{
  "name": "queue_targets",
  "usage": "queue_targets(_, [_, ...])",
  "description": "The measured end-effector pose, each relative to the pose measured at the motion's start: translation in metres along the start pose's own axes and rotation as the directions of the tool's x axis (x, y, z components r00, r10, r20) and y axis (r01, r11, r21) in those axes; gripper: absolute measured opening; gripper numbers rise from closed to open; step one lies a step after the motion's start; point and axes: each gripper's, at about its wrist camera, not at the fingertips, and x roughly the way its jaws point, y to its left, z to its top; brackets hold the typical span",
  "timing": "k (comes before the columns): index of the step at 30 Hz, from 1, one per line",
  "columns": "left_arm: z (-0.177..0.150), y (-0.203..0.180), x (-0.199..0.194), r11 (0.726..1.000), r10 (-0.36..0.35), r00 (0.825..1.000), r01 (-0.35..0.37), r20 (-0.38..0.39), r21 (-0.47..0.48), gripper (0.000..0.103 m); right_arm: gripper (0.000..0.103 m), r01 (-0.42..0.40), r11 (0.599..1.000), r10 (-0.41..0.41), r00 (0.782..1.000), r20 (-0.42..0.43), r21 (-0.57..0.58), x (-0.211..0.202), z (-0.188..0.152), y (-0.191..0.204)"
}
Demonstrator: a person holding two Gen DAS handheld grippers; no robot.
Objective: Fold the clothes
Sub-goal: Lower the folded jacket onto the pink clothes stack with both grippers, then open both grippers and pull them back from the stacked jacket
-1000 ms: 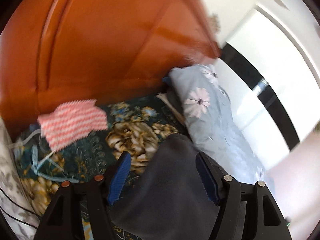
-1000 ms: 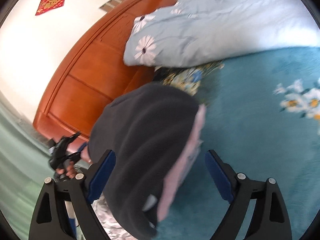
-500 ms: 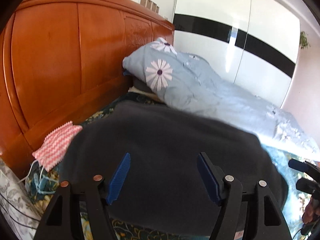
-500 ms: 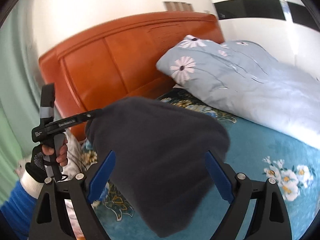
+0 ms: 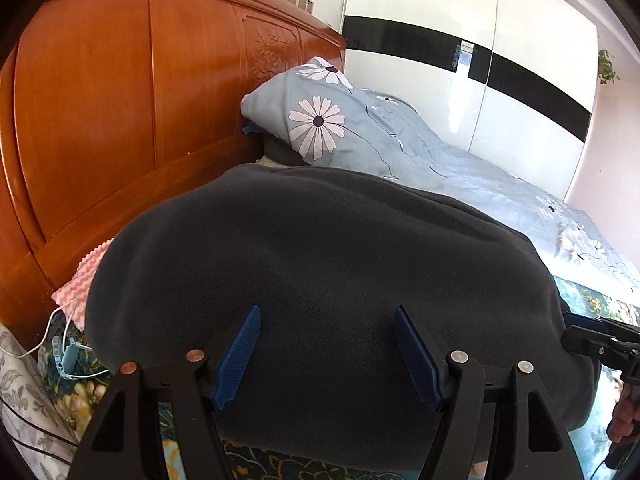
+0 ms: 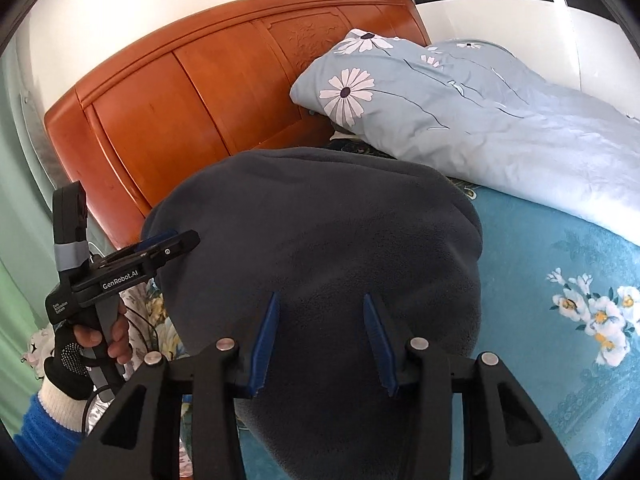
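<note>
Right gripper: jaws closing, grey fleece garment between them, not visibly pinched. Left gripper: jaws wide over the fleece on the bed. Beyond: quilt, headboard.
</note>
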Motion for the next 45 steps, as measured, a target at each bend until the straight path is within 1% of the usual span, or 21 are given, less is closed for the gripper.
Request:
queue_targets(4, [0.001,-0.004,-0.014,1.0,-0.005,1.0,0.005,0.026,0.001,0.073,0.046,-0.019,0.999,0.018,1.0,0.024,0.028,-0.013,0.002,-0.001])
queue_targets(7, [-0.002,-0.009,-0.025,1.0,-0.005,0.999,0.005,0.032,-0.006,0.073,0.046,-0.021,1.0,0.021,0.999,0.027,0.014,-0.022,0.003,0.006])
queue_targets(11, [-0.018,-0.018,-0.046,0.999,-0.006,0.999,0.008,0.054,-0.033,0.073,0.046,0.013,0.999,-0.011,0.999,0.038,-0.046,-0.035,-0.009,0.022])
queue_targets(14, [-0.034,-0.024,-0.058,0.999,0.007,0.998,-0.004,0.066,-0.048,0.073,0.046,0.031,0.997,-0.03,0.999,0.015,-0.067,-0.038,-0.024,0.029])
queue_targets(16, [-0.045,-0.028,-0.063,0.998,0.024,0.997,-0.019,0.071,-0.063,0.077,0.048,0.044,0.996,-0.043,0.999,0.011,-0.076,-0.041,-0.032,0.032])
queue_targets(17, [-0.052,-0.03,-0.065,0.997,0.032,0.997,-0.027,0.073,-0.067,0.081,0.055,0.047,0.996,-0.046,0.999,0.014,-0.078,-0.042,-0.036,0.033])
queue_targets(18, [-0.059,-0.032,-0.066,0.997,0.041,0.996,-0.036,0.075,-0.071,0.082,0.065,0.049,0.996,-0.048,0.999,0.018,-0.079,-0.044,-0.04,0.034])
queue_targets(19, [-0.066,-0.036,-0.068,0.996,0.055,0.996,-0.05,0.075,-0.068,0.082,0.069,0.049,0.996,-0.048,0.999,0.019,-0.077,-0.045,-0.044,0.034])
queue_targets(20, [-0.072,-0.039,-0.069,0.996,0.07,0.995,-0.066,0.069,-0.062,0.084,0.073,0.051,0.996,-0.049,0.999,0.019,-0.073,-0.046,-0.048,0.035])
queue_targets(22, [-0.086,-0.045,-0.069,0.994,0.099,0.994,-0.096,0.055,-0.047,0.086,0.074,0.067,0.995,-0.066,0.998,0.018,-0.079,-0.046,-0.055,0.038])
queue_targets(24, [-0.097,-0.048,-0.068,0.993,0.108,0.993,-0.106,0.041,-0.042,0.088,0.085,0.092,0.991,-0.091,0.996,0.014,-0.096,-0.046,-0.065,0.041])
queue_targets(25, [-0.101,-0.049,-0.066,0.993,0.108,0.994,-0.107,0.032,-0.042,0.089,0.087,0.103,0.989,-0.103,0.995,0.012,-0.104,-0.046,-0.069,0.042])
queue_targets(27, [-0.11,-0.052,-0.064,0.993,0.107,0.994,-0.106,0.009,-0.042,0.092,0.093,0.12,0.986,-0.12,0.993,0.01,-0.116,-0.046,-0.077,0.045])
queue_targets(28, [-0.115,-0.053,-0.064,0.993,0.108,0.994,-0.108,0.005,-0.044,0.093,0.093,0.129,0.984,-0.129,0.992,0.009,-0.121,-0.045,-0.081,0.046])
queue_targets(30, [-0.123,-0.056,-0.063,0.993,0.111,0.994,-0.11,0.001,-0.045,0.101,0.093,0.143,0.982,-0.144,0.99,0.007,-0.125,-0.044,-0.086,0.048])
queue_targets(32, [-0.132,-0.058,-0.066,0.992,0.114,0.993,-0.114,0.002,-0.054,0.103,0.093,0.147,0.981,-0.148,0.989,0.004,-0.13,-0.044,-0.092,0.05])
queue_targets(36, [-0.15,-0.062,-0.073,0.989,0.12,0.993,-0.119,0.004,-0.092,0.103,0.094,0.187,0.968,-0.187,0.982,0.015,-0.166,-0.047,-0.105,0.057])
queue_targets(40, [-0.163,-0.068,-0.083,0.975,0.194,0.981,-0.192,0.002,-0.111,0.103,0.095,0.208,0.963,-0.207,0.978,0.025,-0.171,-0.05,-0.115,0.058])
queue_targets(42, [-0.166,-0.07,-0.09,0.971,0.212,0.977,-0.21,0.0,-0.112,0.103,0.095,0.22,0.962,-0.217,0.976,0.031,-0.16,-0.055,-0.122,0.057])
queue_targets(43, [-0.168,-0.072,-0.093,0.97,0.218,0.976,-0.217,0.0,-0.113,0.103,0.095,0.228,0.961,-0.226,0.974,0.034,-0.154,-0.058,-0.127,0.057])
queue_targets(45, [-0.169,-0.074,-0.104,0.972,0.2,0.98,-0.197,0.012,-0.128,0.103,0.095,0.241,0.96,-0.239,0.97,0.036,-0.139,-0.063,-0.134,0.058])
